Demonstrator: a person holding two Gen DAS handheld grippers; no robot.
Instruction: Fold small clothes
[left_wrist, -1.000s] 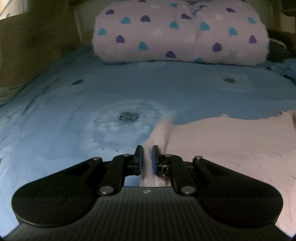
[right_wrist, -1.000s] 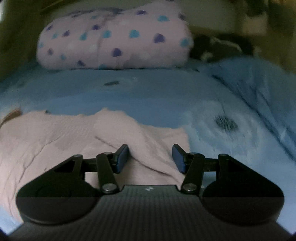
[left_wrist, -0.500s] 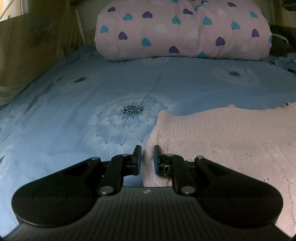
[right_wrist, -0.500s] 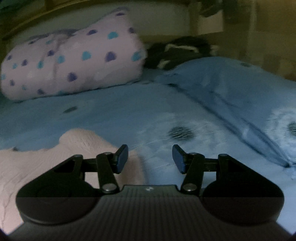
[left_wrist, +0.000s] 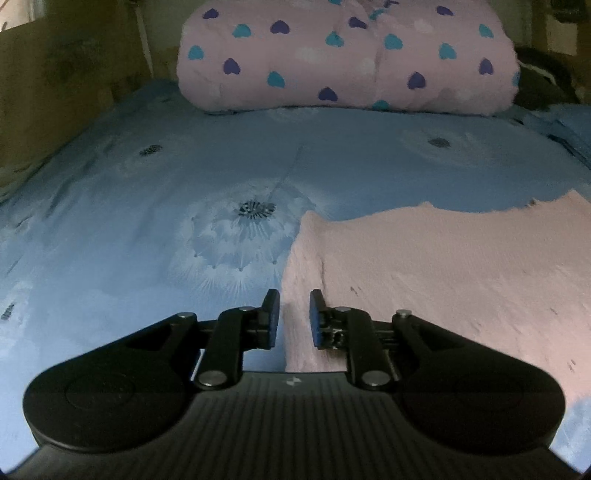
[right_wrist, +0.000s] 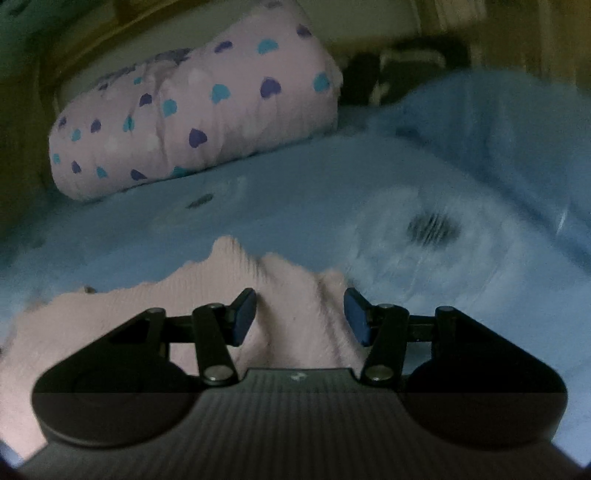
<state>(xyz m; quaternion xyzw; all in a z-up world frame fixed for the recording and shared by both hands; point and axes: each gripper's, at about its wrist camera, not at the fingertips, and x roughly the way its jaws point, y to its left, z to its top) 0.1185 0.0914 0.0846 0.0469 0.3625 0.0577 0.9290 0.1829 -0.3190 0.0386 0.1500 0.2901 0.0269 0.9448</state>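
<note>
One pink garment (left_wrist: 443, 266) on bedsheet (left_wrist: 147, 221)

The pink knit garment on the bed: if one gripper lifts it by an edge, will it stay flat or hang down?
The garment would probably hang limp: it already lies in soft ridges between the right gripper's open jaws. It looks light and thin, so it should lift easily. Its ribbed surface probably grips the pads rather than slipping.

A bed covered by a light blue sheet printed with white dandelion heads (left_wrist: 229, 236) carries everything here. Directly on it, under and ahead of both pairs of jaws, lies a pale pink knitted garment (left_wrist: 443, 273), spread fairly flat with a rumpled far edge (right_wrist: 236, 266). Far beyond the jaws rests a bulky pink rolled blanket dotted with blue and purple hearts (left_wrist: 347, 55).
</note>
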